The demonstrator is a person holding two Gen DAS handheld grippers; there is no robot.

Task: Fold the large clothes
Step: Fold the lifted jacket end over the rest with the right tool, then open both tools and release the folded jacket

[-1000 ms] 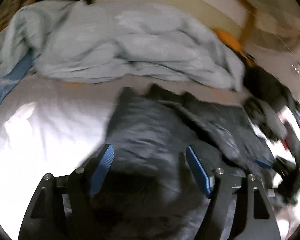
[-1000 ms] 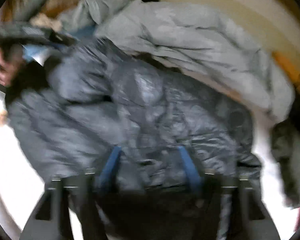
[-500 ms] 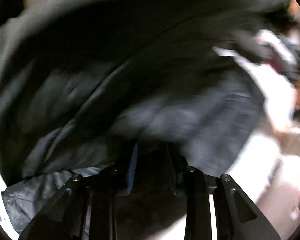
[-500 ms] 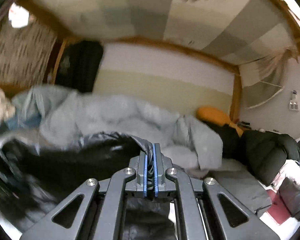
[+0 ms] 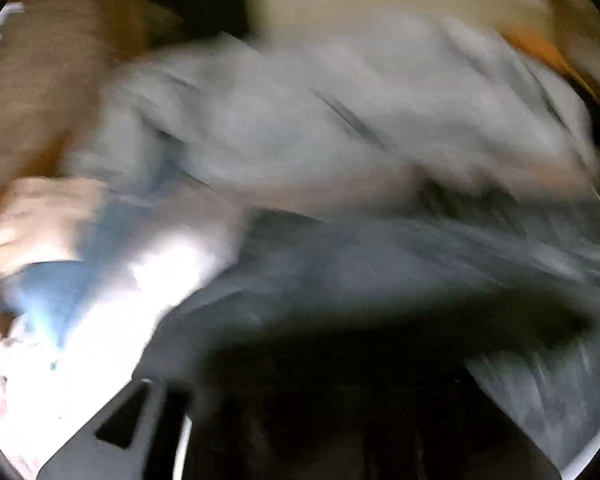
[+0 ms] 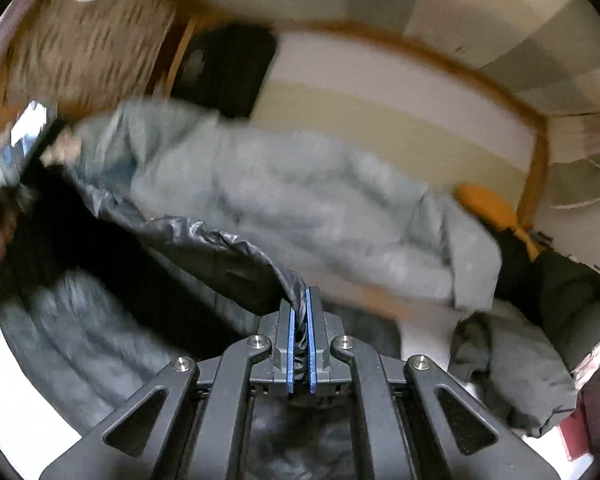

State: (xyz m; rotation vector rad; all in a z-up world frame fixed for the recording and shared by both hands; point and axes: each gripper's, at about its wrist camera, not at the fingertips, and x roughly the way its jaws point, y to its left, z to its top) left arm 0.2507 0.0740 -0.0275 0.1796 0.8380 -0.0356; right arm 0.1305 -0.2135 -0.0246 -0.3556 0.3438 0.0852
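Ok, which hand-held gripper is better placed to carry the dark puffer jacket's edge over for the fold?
Right. The right hand-held gripper is visibly shut on the dark puffer jacket hem, lifted clear; the left wrist view is too blurred to confirm its grip.

From my station the left wrist view is smeared throughout. The left gripper [image 5: 300,420] is buried under the dark jacket [image 5: 380,280], so I cannot read its fingertips or how its jaws stand. A pale shape at the left edge [image 5: 40,224] is too blurred to identify. In the right wrist view, the jacket's lower part is cut off by the frame edge below the right gripper [image 6: 299,320]. The far-left gripper body [image 6: 16,152] is blurred and partly cropped. The grey quilt [image 6: 300,208] lacks sharp detail.
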